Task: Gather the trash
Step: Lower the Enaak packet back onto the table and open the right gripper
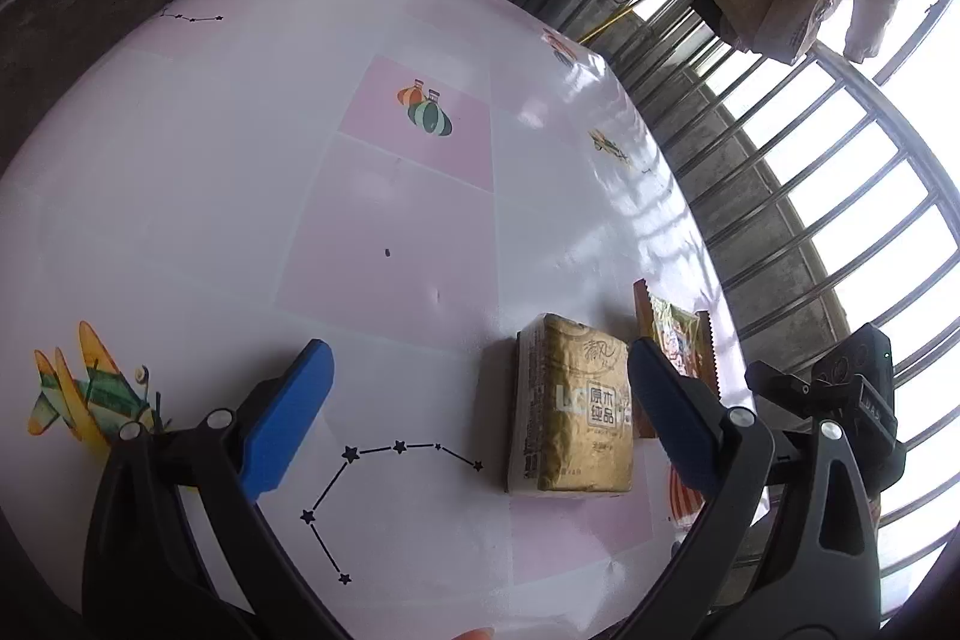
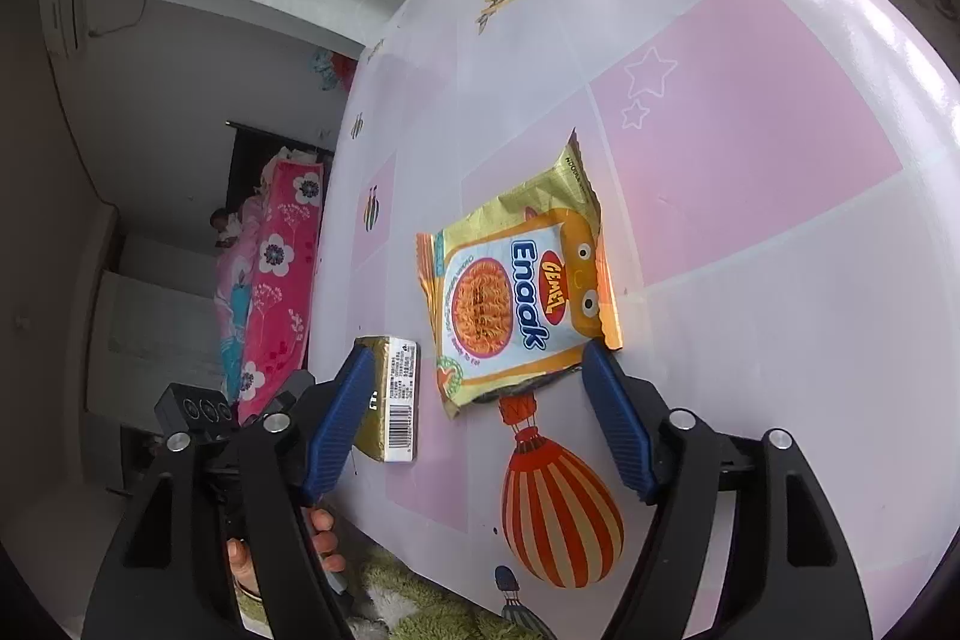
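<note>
Both pairs of fingers stand wide apart and hold nothing. In the right wrist view your right gripper (image 2: 474,412) hangs just above the near edge of the bench (image 2: 780,280), tilted down toward it. Its blue fingers (image 2: 612,418) flank the near end of the snack packet (image 2: 516,292); the right-hand fingertip sits by the packet's near corner, though the view does not settle whether it touches.

To take the packet well, judge it as light, crinkly foil that will slide on the glossy cloth. Bring both fingers down level over its near seam and close on the flat edge, not the puffed middle. Lift straight up so the packet does not drag. Mind the tissue pack (image 2: 390,394) lying just beside your left-hand fingertip, lest it be nipped too.

In the left wrist view your left gripper (image 1: 480,412) also points down at the bench, over a printed star pattern. Its right-hand finger (image 1: 672,418) crosses in front of the tissue pack (image 1: 573,412), with the snack packet (image 1: 678,340) just beyond it near the bench's edge. Nothing lies between these fingers.

Farther off, the bench is bare save for its printed balloons and planes. No bin or bag for the trash shows in either view.
</note>
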{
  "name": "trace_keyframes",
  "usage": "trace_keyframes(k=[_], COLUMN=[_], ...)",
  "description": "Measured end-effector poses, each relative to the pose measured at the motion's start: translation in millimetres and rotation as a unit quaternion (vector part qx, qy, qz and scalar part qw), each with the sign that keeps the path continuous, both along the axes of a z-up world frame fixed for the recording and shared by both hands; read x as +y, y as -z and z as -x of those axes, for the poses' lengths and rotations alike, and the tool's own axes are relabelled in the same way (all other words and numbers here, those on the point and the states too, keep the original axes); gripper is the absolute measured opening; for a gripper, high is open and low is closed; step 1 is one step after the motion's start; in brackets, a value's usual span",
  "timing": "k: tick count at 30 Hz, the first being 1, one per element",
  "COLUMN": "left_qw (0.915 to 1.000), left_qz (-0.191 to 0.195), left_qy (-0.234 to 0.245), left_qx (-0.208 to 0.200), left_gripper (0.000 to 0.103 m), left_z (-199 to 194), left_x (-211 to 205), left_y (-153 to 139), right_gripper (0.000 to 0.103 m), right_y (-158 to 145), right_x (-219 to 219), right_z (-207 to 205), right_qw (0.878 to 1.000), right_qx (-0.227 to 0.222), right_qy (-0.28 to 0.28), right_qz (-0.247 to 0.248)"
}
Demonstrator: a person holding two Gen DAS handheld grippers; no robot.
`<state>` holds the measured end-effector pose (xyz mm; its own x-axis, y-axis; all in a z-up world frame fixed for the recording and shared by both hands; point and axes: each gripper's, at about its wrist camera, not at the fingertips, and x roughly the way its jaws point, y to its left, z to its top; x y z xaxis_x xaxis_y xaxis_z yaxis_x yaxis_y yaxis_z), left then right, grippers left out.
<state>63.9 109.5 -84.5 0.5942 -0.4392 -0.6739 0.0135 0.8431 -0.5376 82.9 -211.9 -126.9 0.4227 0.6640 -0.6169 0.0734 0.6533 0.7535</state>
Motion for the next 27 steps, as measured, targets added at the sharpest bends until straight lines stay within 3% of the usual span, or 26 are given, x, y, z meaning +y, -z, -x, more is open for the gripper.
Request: trace_keyframes(k=[11,27], left_qw=[0.9998,0.9997], left_qz=[-0.012,0.014], left_qy=[0.016,0.015], left_qx=[-0.005,0.011], left_gripper=[0.094,0.094], left_z=[2.0,-2.0], left_x=[-1.3,3.1], left_y=[0.6,-0.8], right_gripper=[0.084,0.093], right_y=[-3.4,-5.6], right_x=[3.0,10.1], right_z=[-1.9,-1.3], right_qw=[1.0,1.0], right_qx=[-0.009,-0.022], right_qy=[0.005,0.003], right_qz=[0.008,0.02])
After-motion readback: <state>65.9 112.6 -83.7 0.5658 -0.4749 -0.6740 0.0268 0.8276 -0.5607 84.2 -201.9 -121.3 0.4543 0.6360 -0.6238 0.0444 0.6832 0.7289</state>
